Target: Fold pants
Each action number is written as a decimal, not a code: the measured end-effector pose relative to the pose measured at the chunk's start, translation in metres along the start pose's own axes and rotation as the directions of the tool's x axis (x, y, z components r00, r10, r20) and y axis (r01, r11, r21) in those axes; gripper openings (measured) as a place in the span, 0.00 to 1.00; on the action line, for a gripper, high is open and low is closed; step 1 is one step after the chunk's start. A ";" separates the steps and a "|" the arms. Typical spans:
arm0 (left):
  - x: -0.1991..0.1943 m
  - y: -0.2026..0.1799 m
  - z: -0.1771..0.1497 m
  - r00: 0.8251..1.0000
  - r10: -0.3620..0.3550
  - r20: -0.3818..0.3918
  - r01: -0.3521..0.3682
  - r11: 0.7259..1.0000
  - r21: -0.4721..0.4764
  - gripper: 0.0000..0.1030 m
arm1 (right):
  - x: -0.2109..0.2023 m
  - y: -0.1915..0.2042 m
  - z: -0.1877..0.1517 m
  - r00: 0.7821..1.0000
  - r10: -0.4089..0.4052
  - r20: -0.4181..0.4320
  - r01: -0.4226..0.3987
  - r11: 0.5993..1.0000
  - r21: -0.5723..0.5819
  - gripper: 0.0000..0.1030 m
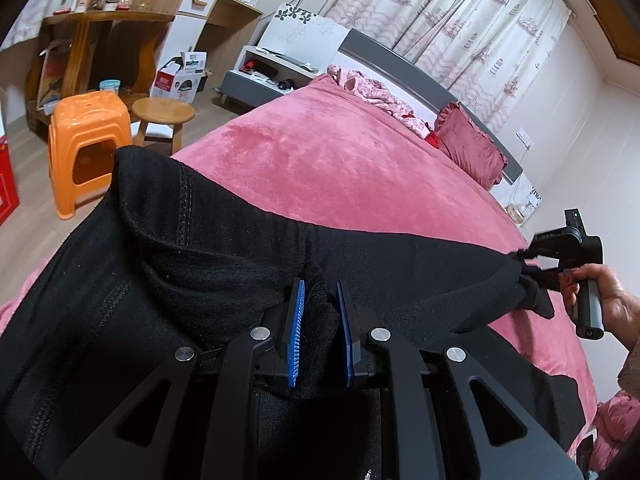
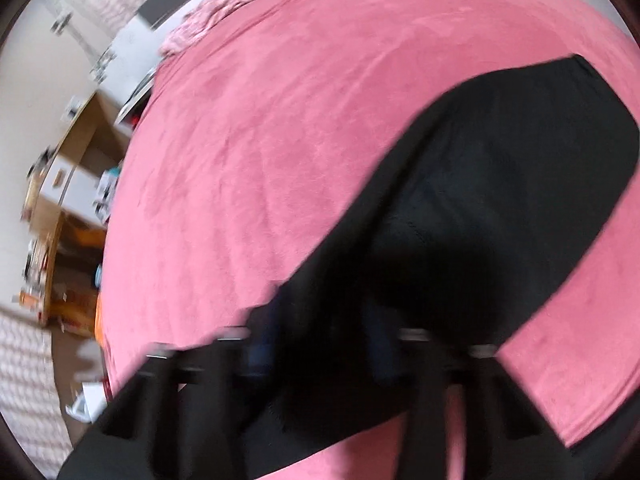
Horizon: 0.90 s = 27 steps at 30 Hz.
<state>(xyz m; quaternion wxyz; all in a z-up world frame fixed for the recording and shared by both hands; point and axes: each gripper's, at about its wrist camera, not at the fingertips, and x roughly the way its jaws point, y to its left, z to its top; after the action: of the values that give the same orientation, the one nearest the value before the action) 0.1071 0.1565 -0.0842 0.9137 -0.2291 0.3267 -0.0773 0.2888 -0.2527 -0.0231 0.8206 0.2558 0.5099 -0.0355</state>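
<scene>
Black pants [image 1: 224, 248] are held up over a pink bed [image 1: 320, 160]. My left gripper [image 1: 320, 292] is shut on a bunch of the black fabric between its blue pads [image 1: 296, 332]. My right gripper [image 1: 524, 264] shows at the right of the left wrist view, shut on the other end of the pants, which stretch taut between the two. In the blurred right wrist view the pants [image 2: 500, 168] run from my right gripper [image 2: 320, 320] out over the bed [image 2: 260, 160]; its fingers are buried in fabric.
An orange plastic stool [image 1: 88, 148] and a round wooden stool [image 1: 162, 114] stand on the floor left of the bed. A red pillow [image 1: 472, 148] and crumpled pink clothes [image 1: 372, 88] lie by the headboard. A wooden desk [image 1: 100, 40] is beyond.
</scene>
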 end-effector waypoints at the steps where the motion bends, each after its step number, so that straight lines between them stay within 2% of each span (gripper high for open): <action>1: 0.000 0.000 0.000 1.000 -0.002 0.000 0.002 1.000 -0.002 0.15 | -0.005 0.001 -0.003 1.000 0.003 0.013 -0.002 1.000 -0.019 0.12; 8: -0.006 0.006 0.010 1.000 -0.021 -0.022 0.020 0.998 -0.065 0.15 | -0.064 -0.017 -0.019 0.991 0.114 0.069 -0.109 0.992 -0.065 0.10; 12: -0.026 0.025 0.021 0.999 -0.044 0.022 0.048 0.973 -0.225 0.13 | -0.101 -0.028 -0.042 0.983 0.155 0.101 -0.140 0.979 -0.148 0.10; 14: -0.042 0.044 0.025 0.997 -0.042 0.060 0.059 0.945 -0.321 0.13 | -0.115 -0.032 -0.060 0.979 0.165 0.119 -0.142 0.972 -0.186 0.10; 16: -0.056 0.060 0.026 0.997 -0.031 0.073 0.056 0.926 -0.372 0.13 | -0.127 -0.036 -0.084 0.975 0.176 0.136 -0.144 0.966 -0.216 0.10; 18: -0.065 0.068 0.023 0.997 -0.047 0.061 0.067 0.922 -0.382 0.13 | -0.138 -0.042 -0.117 0.971 0.177 0.161 -0.133 0.959 -0.252 0.10; 22: -0.074 0.067 0.015 0.995 -0.096 -0.020 0.081 0.920 -0.383 0.14 | -0.144 -0.057 -0.176 0.964 0.140 0.228 -0.068 0.953 -0.296 0.10; 23: -0.075 0.065 0.012 0.994 -0.101 -0.041 0.077 0.918 -0.389 0.20 | -0.139 -0.063 -0.189 0.965 0.126 0.230 -0.060 0.959 -0.275 0.10; 24: -0.077 0.063 0.010 0.993 -0.102 -0.058 0.070 0.916 -0.395 0.38 | -0.131 -0.071 -0.202 0.968 0.110 0.224 -0.054 0.969 -0.242 0.10; 26: -0.083 0.059 -0.001 0.992 -0.080 -0.093 0.035 0.912 -0.408 0.65 | -0.114 -0.081 -0.219 0.976 0.082 0.201 -0.042 0.979 -0.198 0.10; 27: -0.087 0.055 -0.006 0.993 -0.073 -0.092 0.031 0.917 -0.398 0.65 | -0.105 -0.087 -0.227 0.980 0.079 0.182 -0.048 0.984 -0.173 0.10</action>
<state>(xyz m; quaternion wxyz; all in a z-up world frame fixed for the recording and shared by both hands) 0.0351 0.2279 -0.0652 0.8276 -0.4133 0.3771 -0.0459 0.0254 -0.2456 -0.0458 0.8845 0.1973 0.4227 0.0099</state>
